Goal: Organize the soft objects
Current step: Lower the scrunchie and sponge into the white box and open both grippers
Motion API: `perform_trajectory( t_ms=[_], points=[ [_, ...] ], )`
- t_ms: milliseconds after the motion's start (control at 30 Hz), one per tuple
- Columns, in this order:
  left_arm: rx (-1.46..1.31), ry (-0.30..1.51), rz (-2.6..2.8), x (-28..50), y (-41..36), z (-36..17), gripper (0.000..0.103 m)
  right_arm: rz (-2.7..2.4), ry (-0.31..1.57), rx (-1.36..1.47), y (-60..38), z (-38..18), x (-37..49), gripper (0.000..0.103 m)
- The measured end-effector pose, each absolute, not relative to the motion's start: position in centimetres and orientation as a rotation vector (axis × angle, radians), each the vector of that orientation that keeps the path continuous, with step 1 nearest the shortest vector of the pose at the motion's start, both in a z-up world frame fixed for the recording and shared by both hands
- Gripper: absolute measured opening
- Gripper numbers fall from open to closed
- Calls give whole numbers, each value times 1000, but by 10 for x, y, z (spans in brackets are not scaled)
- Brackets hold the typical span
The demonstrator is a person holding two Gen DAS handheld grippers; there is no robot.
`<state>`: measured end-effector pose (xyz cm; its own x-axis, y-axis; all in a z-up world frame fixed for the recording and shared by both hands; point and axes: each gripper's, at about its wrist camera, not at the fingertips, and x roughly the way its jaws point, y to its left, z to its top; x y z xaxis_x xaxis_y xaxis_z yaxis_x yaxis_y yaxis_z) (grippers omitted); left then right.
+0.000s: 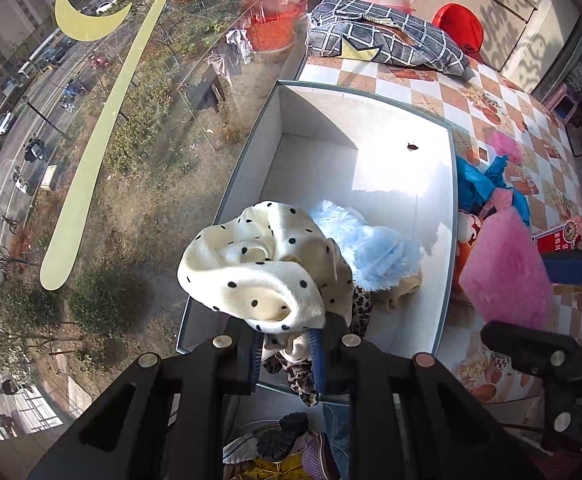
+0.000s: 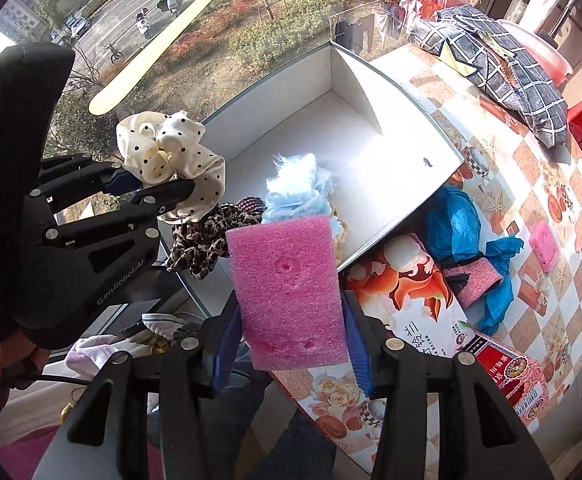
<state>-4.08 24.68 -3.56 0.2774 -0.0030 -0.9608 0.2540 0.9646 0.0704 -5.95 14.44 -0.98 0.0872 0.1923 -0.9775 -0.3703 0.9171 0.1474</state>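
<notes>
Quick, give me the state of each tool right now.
Left tool: shut on the polka-dot scrunchie.
Right tool: shut on the pink sponge.

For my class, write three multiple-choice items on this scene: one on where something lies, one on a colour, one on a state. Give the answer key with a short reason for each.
1. Where does the light blue fluffy piece lie?
A. Inside the white box
B. On the checked pillow
C. On the red stool

2. What colour is the sponge held in the right gripper?
A. Yellow
B. Pink
C. Green

3. What is the state of the left gripper?
A. Open and empty
B. Shut on the blue crumpled cloth
C. Shut on the cream polka-dot scrunchie

Key:
1 A, the blue fluff rests on the box's white floor, within its walls.
2 B, the foam block between the blue pads is plainly pink.
3 C, the dotted scrunchie is pinched between the pads, seen in both views.
</notes>
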Motion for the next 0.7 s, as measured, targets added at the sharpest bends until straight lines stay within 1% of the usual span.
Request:
perform_trajectory(
  t_ms=[200, 700],
  points=[
    [213, 1287, -189, -35, 241, -38, 22, 382, 1404, -141, 138, -2, -43, 49],
    [216, 1313, -201, -29, 237, -45, 22, 348, 1424, -77, 131, -5, -14, 49]
  ],
)
